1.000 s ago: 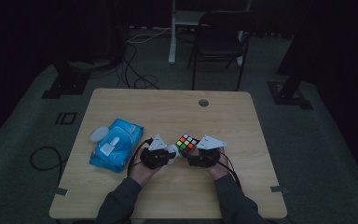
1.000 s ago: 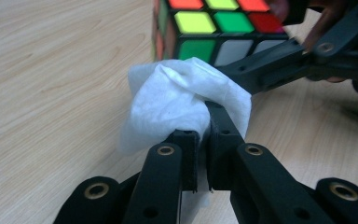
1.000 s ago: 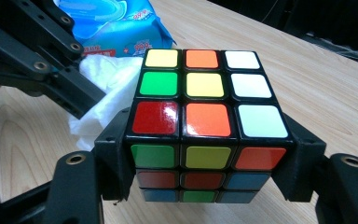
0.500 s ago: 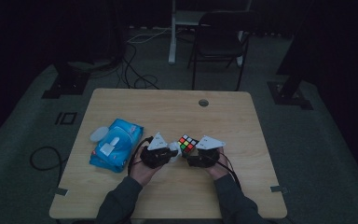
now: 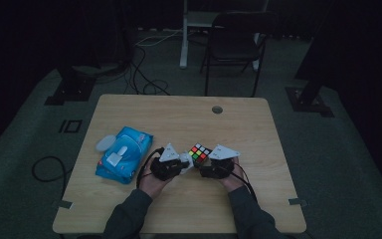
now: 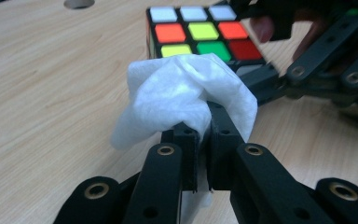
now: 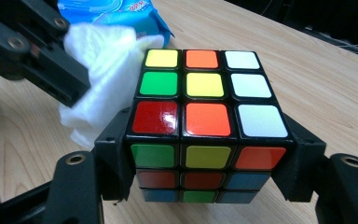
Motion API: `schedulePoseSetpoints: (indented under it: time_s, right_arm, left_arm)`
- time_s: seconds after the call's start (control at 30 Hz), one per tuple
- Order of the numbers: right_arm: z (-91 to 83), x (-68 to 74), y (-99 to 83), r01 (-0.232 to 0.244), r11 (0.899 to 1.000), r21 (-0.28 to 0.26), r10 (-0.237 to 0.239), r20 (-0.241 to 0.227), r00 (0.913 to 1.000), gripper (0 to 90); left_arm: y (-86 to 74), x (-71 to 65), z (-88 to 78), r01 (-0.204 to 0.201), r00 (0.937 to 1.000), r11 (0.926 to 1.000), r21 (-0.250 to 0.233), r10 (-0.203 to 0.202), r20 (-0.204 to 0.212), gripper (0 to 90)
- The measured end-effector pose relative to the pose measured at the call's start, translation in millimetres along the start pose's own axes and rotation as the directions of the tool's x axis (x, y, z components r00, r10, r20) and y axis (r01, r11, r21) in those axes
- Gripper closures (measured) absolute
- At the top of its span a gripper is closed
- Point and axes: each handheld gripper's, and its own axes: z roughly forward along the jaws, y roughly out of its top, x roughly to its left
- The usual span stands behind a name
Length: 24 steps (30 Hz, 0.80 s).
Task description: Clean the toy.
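Gripping the puzzle cube (image 7: 204, 123) tight in the right hand-held gripper (image 7: 205, 163), left hand-held gripper (image 6: 204, 135) pinched on a white wipe (image 6: 186, 95) pressed against the cube's side.

The room is dim — its walls lost in darkness. A pale rectangular wooden bench (image 5: 129, 209) with a round cable hole (image 5: 217, 109) stands on a grey-green carpeted floor (image 5: 338, 164). Beyond it stand a dark folding metal chair (image 5: 238, 40) and a white post (image 5: 184, 35) — black cables (image 5: 144, 69) trail nearby.
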Motion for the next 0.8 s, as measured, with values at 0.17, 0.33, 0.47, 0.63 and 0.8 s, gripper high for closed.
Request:
schedulePoseSetpoints:
  time_s: [0.17, 0.33, 0.47, 0.63, 0.8]
  right_arm:
    - [-0.7, 0.0, 0.5, -0.002, 1.000, -0.005, 0.002, 0.003, 1.0000, 34.2]
    - [-0.9, -0.4, 0.5, -0.003, 1.000, -0.008, 0.003, 0.008, 1.0000, 34.2]
    - [-1.0, -0.5, 0.5, -0.007, 1.000, -0.010, 0.007, 0.013, 0.9999, 34.2]
    - [-1.8, -1.4, 0.7, -0.009, 1.000, -0.016, 0.010, 0.020, 0.9998, 34.2]
    - [-2.5, -1.9, 0.8, -0.017, 1.000, -0.020, 0.018, 0.025, 0.9995, 34.2]
  left_arm:
    - [-4.6, -0.2, 6.8, 0.006, 1.0000, 0.9997, 0.023, -0.006, 0.000, 85.8]
    - [-7.1, -3.0, 13.2, 0.008, 0.9999, 0.9995, 0.032, -0.008, 0.009, 85.8]
    - [-8.6, -6.6, 18.5, 0.006, 0.9997, 0.9991, 0.042, -0.007, 0.021, 85.8]
    - [-8.9, -12.2, 24.1, -0.003, 0.9994, 0.9987, 0.051, 0.001, 0.035, 85.8]
    - [-7.4, -17.5, 28.0, -0.013, 0.9987, 0.9985, 0.053, 0.010, 0.050, 85.8]
